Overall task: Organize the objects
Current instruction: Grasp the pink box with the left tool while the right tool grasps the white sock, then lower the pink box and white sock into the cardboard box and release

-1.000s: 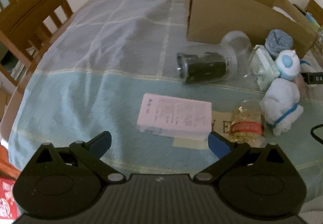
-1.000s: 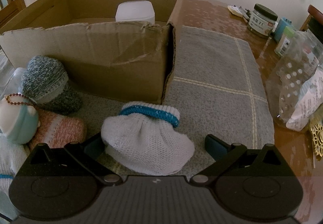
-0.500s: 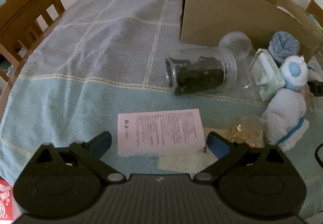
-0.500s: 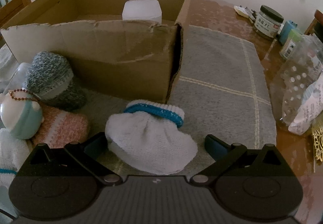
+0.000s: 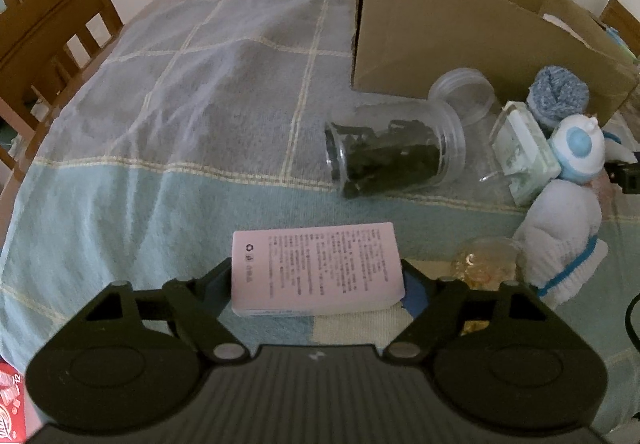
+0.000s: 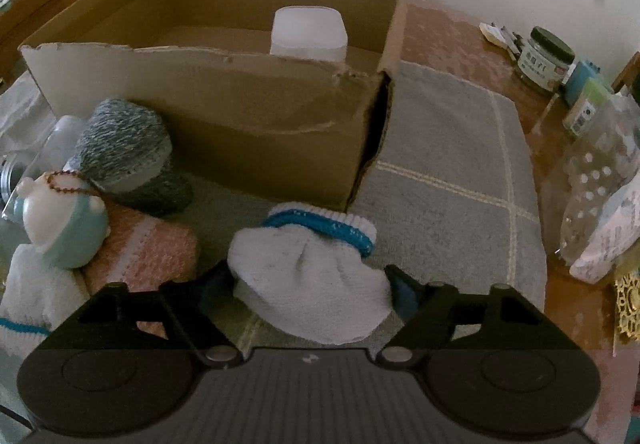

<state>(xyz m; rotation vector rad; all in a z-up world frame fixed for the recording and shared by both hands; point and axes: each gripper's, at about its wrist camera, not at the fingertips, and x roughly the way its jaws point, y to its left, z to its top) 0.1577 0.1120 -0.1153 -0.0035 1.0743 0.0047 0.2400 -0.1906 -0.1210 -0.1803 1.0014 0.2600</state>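
Note:
A pink printed carton (image 5: 316, 264) lies flat on the blue-grey cloth between the fingers of my left gripper (image 5: 318, 280). The jaws are closing and both blue pads touch its short ends. In the right wrist view a white knitted sock with a blue band (image 6: 308, 268) sits between the fingers of my right gripper (image 6: 308, 288). Those jaws are closing too, and they pinch the sock's sides. Behind both stands an open cardboard box (image 6: 208, 103) with a white tub (image 6: 308, 31) inside.
A clear jar of dark pieces (image 5: 392, 155) lies on its side beyond the carton. A grey sock (image 6: 124, 147), a pink sock (image 6: 148, 248) and a round teal toy (image 6: 64, 228) crowd the box's front. A wooden chair (image 5: 52, 27) stands left; a jar (image 6: 544, 55) and a plastic bag (image 6: 600, 183) stand right.
Both grippers have narrowed from wide open onto their objects. The pink carton now sits squarely between the left fingers, and the white sock is bunched narrower between the right fingers.

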